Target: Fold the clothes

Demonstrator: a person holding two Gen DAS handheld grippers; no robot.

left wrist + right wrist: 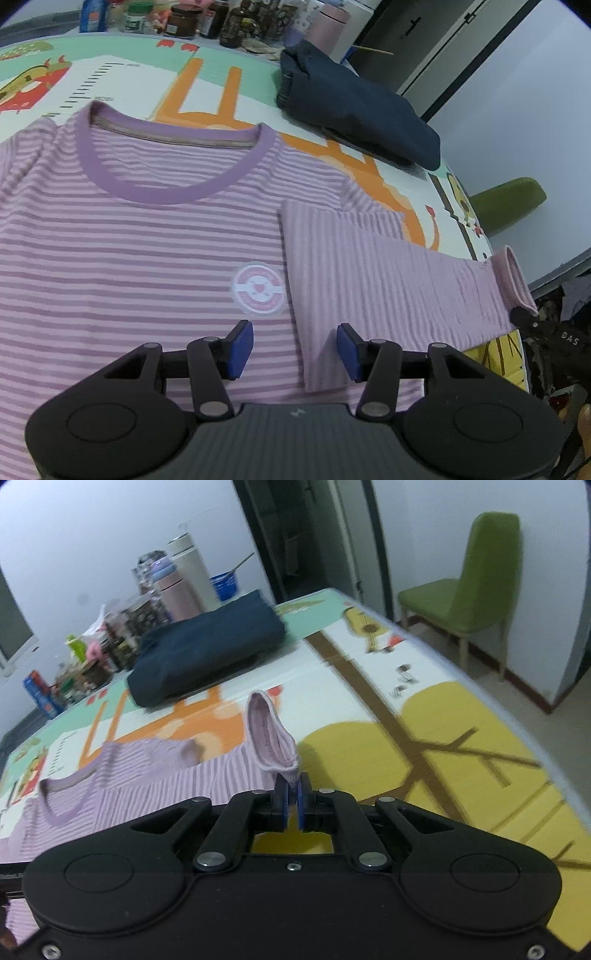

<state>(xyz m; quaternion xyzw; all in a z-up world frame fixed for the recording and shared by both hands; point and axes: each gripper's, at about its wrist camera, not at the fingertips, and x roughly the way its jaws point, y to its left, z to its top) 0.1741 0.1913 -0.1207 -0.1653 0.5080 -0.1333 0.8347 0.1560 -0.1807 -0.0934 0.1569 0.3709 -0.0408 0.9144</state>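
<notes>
Striped shirt (140,251) flat on the mat (207,74), face up. Our right gripper (291,794) pinches the sleeve cuff (271,738); left gripper (295,349) spread, empty. We'd carry the cuff low — keeping the sleeve taut, unwrinkled.

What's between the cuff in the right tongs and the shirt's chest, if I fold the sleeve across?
Nothing visible. The right tongs pinch the cuff; the striped shirt lies flat, and the left tongs hover open above it. The folded navy garment sits off to the side.
</notes>
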